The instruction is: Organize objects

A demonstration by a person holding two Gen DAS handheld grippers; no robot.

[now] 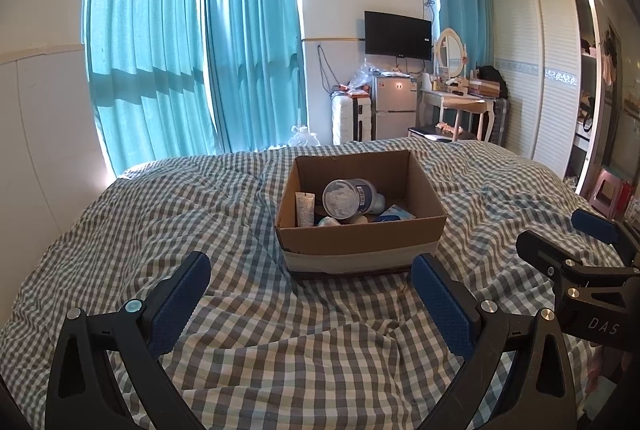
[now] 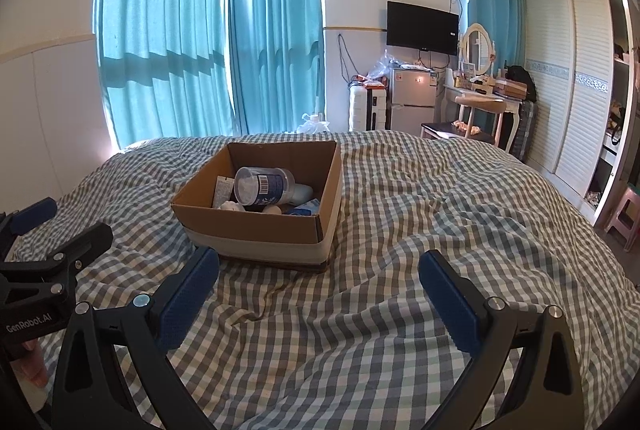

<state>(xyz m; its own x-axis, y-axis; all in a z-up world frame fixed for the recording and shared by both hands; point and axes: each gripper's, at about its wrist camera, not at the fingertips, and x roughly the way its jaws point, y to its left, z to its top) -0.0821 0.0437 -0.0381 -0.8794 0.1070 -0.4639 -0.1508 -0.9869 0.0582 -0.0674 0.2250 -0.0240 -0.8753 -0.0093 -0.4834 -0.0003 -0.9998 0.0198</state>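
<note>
1. Seen from the left wrist camera, one cardboard box [image 1: 360,230] sits open on the checked bedspread [image 1: 160,230], just beyond the left gripper [image 1: 312,282], whose two blue-padded fingers are spread wide with only cloth between them. Inside the box lie one clear tub [image 1: 347,196] tipped on its side with its round end facing the camera, and one white tube [image 1: 305,208] standing against the box's left wall; the pale items under the tub are too jumbled to count. A whitish band runs round the box's lower half. To the right of the box, the right gripper [image 1: 560,234] is cut off by the frame edge, its fingers apart and empty.

2. Seen from the right wrist camera, the same box [image 2: 256,226] stands left of centre, ahead of the right gripper [image 2: 320,278], whose two fingers are spread over bare bedspread [image 2: 440,210]. The tub [image 2: 262,186] shows a barcode; the tube [image 2: 223,192] is half hidden behind it. Left of the box, the left gripper [image 2: 64,222] is partly cropped, fingers parted.
</note>
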